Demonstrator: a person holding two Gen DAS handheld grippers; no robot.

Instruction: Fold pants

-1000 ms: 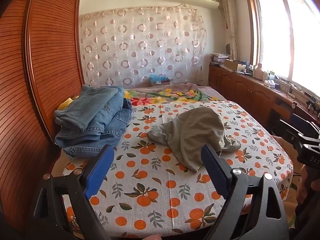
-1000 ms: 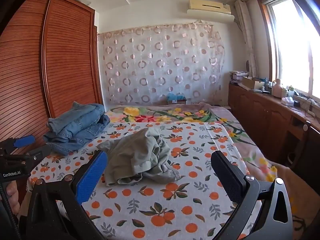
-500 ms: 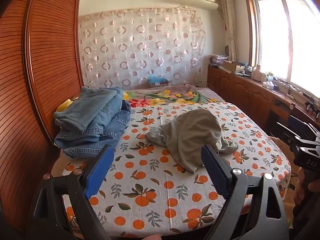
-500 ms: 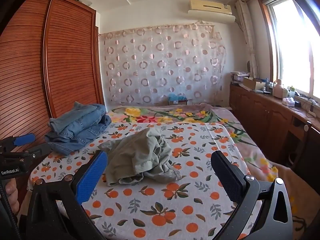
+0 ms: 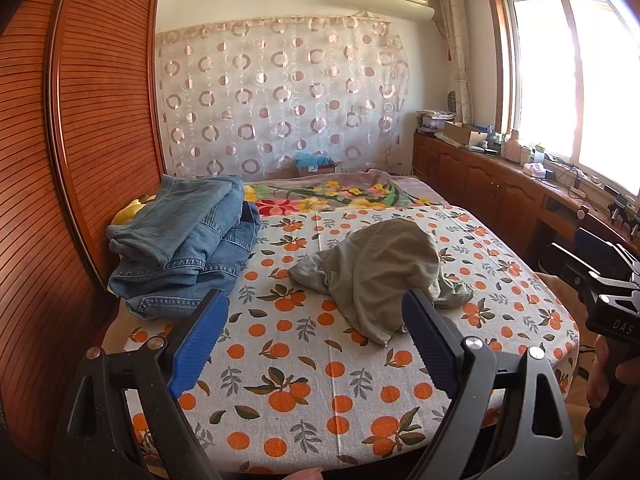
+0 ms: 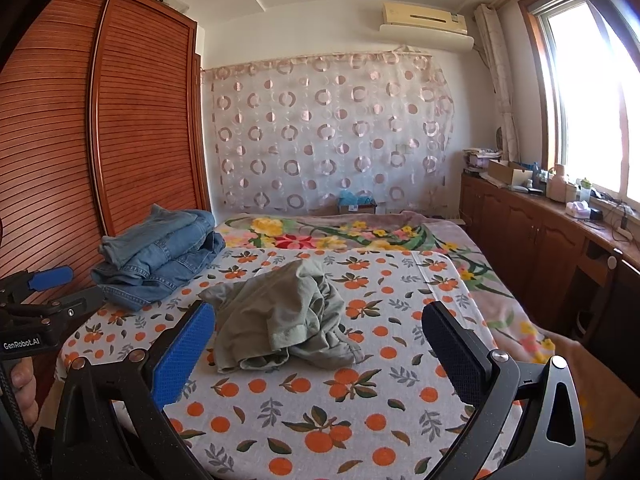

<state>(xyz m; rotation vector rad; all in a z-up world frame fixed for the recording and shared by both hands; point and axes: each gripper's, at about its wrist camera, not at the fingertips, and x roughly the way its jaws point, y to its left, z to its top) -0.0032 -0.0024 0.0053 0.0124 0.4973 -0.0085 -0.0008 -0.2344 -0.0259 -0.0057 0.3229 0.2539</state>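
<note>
1. Both views have lifted slightly; the olive pants (image 5: 380, 276) lie crumpled at 12 o'clock on the bed (image 5: 304, 392).
2. Left tool (image 5: 316, 344) and right tool (image 6: 320, 354) stay open, empty: folding not started.

From my left wrist view, bare orange-print bedsheet (image 5: 304, 364) lies open ahead of the spread jaws, a clear lane to the crumpled grey-green pants (image 5: 380, 276) at 1 o'clock. The stack of folded blue denim jeans (image 5: 188, 240) blocks 10 o'clock, hard beside the slatted reddish wooden wardrobe (image 5: 80, 160). At 3 o'clock, my right gripper (image 5: 600, 280) crowds the bed's edge.
</note>
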